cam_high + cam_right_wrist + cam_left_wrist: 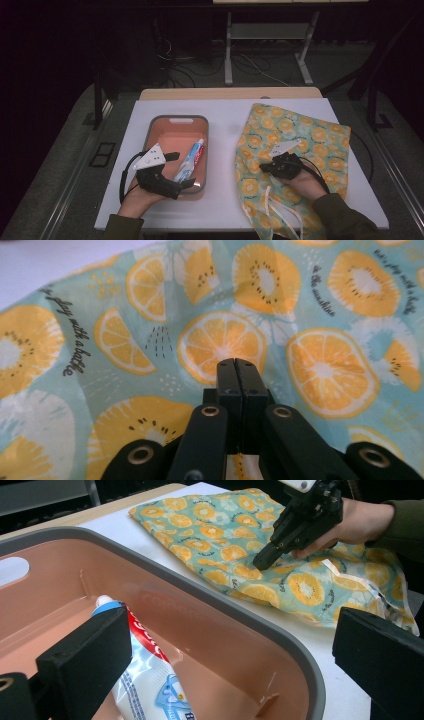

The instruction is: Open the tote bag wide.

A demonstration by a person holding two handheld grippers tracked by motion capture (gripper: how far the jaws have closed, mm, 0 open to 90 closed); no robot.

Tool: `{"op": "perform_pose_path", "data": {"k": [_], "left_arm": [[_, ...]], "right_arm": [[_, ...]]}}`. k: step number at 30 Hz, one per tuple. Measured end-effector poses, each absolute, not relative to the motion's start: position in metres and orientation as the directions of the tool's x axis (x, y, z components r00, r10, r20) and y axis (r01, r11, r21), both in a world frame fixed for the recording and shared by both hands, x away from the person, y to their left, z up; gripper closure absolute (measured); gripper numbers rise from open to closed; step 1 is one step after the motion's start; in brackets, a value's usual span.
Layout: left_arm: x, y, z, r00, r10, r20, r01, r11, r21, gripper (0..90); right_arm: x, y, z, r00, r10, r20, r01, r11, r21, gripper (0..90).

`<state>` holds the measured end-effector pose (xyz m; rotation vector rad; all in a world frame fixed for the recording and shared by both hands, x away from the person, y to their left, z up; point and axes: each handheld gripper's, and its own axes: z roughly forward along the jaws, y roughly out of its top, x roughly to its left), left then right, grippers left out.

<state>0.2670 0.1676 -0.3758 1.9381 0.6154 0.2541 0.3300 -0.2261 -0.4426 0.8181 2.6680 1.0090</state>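
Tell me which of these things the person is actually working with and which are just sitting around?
In use, as far as I can judge:
- toothpaste tube in the pink basin, between the open left claw's jaws
- orange-print cloth bag, where the shut right claw rests

Just lying about:
- white table
- cables on the floor
- metal stand behind

Both forearms are reaching in from below: the left gripper is gaping wide, the right gripper is pressing its jaws together.
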Motion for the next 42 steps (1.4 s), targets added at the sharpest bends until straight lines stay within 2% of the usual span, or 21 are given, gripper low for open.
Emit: {"op": "perform_pose_path", "data": {"k": [1, 2, 4, 7, 12, 15, 24, 27, 28, 29, 30, 31, 32, 35, 38, 42], "left_arm": [[0.267, 0.168, -0.376, 0.846, 0.525, -0.095, 0.304, -0.329, 0.894, 0.8], [0.267, 0.168, -0.376, 0.846, 0.525, -0.096, 0.305, -0.328, 0.894, 0.8], [0.267, 0.168, -0.376, 0.845, 0.526, -0.096, 0.305, -0.328, 0.894, 0.7], [0.267, 0.168, -0.376, 0.845, 0.526, -0.095, 0.304, -0.327, 0.895, 0.7], [0.267, 0.168, -0.376, 0.845, 0.526, -0.095, 0.305, -0.328, 0.894, 0.7], [0.267, 0.168, -0.376, 0.845, 0.526, -0.094, 0.305, -0.329, 0.894, 0.7], [0.267, 0.167, -0.376, 0.845, 0.527, -0.095, 0.305, -0.328, 0.894, 0.8], [0.267, 0.168, -0.376, 0.845, 0.527, -0.095, 0.304, -0.327, 0.895, 0.8], [0.267, 0.168, -0.376, 0.844, 0.527, -0.096, 0.305, -0.327, 0.895, 0.8], [0.267, 0.167, -0.376, 0.844, 0.528, -0.096, 0.306, -0.327, 0.894, 0.8], [0.267, 0.167, -0.376, 0.844, 0.528, -0.096, 0.306, -0.327, 0.894, 0.8], [0.267, 0.167, -0.376, 0.843, 0.529, -0.095, 0.307, -0.328, 0.893, 0.8], [0.267, 0.167, -0.376, 0.843, 0.529, -0.095, 0.306, -0.328, 0.894, 0.8], [0.267, 0.167, -0.376, 0.843, 0.53, -0.093, 0.306, -0.33, 0.893, 0.8], [0.267, 0.167, -0.376, 0.843, 0.53, -0.094, 0.306, -0.329, 0.893, 0.8], [0.267, 0.167, -0.376, 0.843, 0.529, -0.095, 0.307, -0.329, 0.893, 0.8]], "right_arm": [[0.33, -0.226, -0.443, -0.834, 0.551, 0.03, 0.433, 0.62, 0.655, 90.0], [0.328, -0.229, -0.44, -0.835, 0.55, 0.04, 0.434, 0.612, 0.661, 85.0], [0.325, -0.236, -0.432, -0.839, 0.541, 0.063, 0.424, 0.577, 0.698, 69.5], [0.314, -0.247, -0.419, -0.838, 0.541, 0.069, 0.415, 0.55, 0.725, 55.6], [0.286, -0.261, -0.413, -0.867, 0.494, 0.063, 0.391, 0.598, 0.7, 43.9], [0.269, -0.265, -0.419, -0.886, 0.458, 0.066, 0.38, 0.638, 0.67, 40.9], [0.249, -0.262, -0.438, -0.91, 0.414, 0.028, 0.338, 0.7, 0.629, 42.9], [0.249, -0.259, -0.443, -0.926, 0.376, 0.015, 0.304, 0.724, 0.619, 54.5], [0.25, -0.259, -0.443, -0.927, 0.375, 0.017, 0.304, 0.722, 0.621, 61.2], [0.25, -0.259, -0.443, -0.927, 0.375, 0.017, 0.304, 0.722, 0.621, 61.2], [0.251, -0.259, -0.443, -0.925, 0.38, 0.019, 0.309, 0.72, 0.622, 69.8], [0.251, -0.259, -0.443, -0.925, 0.38, 0.019, 0.309, 0.72, 0.622, 69.8], [0.253, -0.26, -0.443, -0.922, 0.386, 0.027, 0.318, 0.715, 0.622, 78.4], [0.254, -0.26, -0.444, -0.921, 0.389, 0.018, 0.314, 0.715, 0.625, 88.3], [0.254, -0.26, -0.443, -0.921, 0.39, 0.011, 0.312, 0.717, 0.623, 89.4], [0.257, -0.261, -0.442, -0.913, 0.405, 0.054, 0.345, 0.694, 0.632, 89.4]]}}
